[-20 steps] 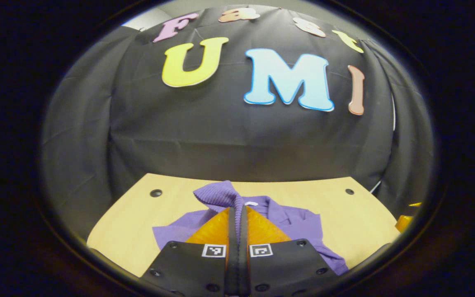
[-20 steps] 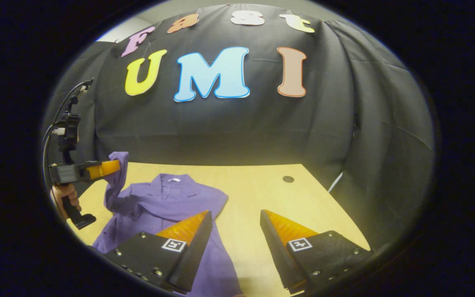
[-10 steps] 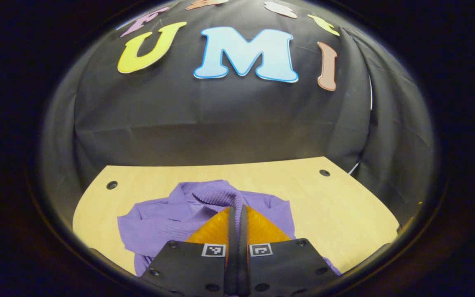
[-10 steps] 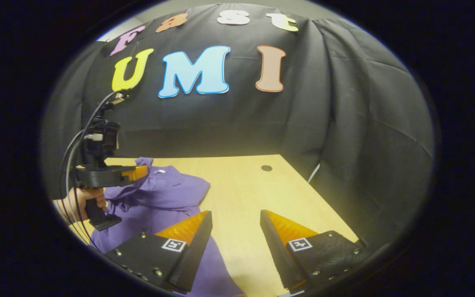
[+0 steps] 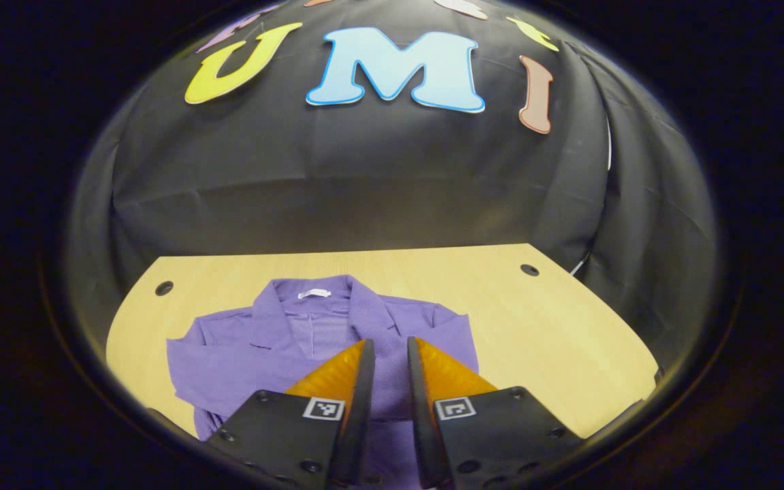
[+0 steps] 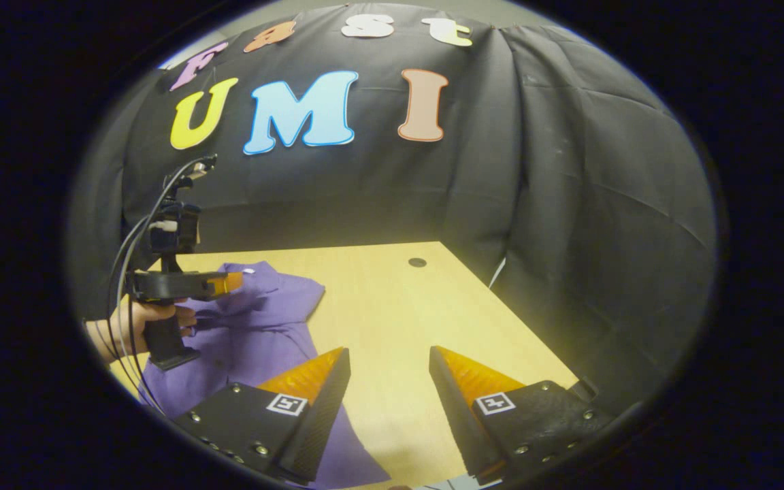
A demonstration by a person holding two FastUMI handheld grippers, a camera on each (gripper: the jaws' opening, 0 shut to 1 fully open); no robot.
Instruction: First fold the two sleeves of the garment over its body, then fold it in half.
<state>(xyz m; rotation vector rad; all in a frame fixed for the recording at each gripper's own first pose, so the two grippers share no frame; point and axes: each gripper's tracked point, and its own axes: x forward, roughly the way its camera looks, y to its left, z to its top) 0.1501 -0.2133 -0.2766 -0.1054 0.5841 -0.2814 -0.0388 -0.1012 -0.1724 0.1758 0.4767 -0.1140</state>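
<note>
Where the one purple garment (image 5: 310,340) lies flat on the wooden table (image 5: 555,327), collar toward the far edge, the left gripper (image 5: 386,357) hangs over its body with jaws a narrow gap apart, holding nothing. In the right gripper view, the right gripper (image 6: 384,367) is over bare table right of the garment (image 6: 256,327), jaws wide and empty. There, one hand (image 6: 135,325) holds the left gripper (image 6: 229,280) at far left; two dark holes mark the table's far corners (image 5: 164,288).

No readable text for you here.
The left tongs (image 5: 386,354) and right tongs (image 6: 386,367) carry square coded markers; the garment's (image 5: 297,340) white neck tag (image 5: 314,293) is too small to read.
</note>
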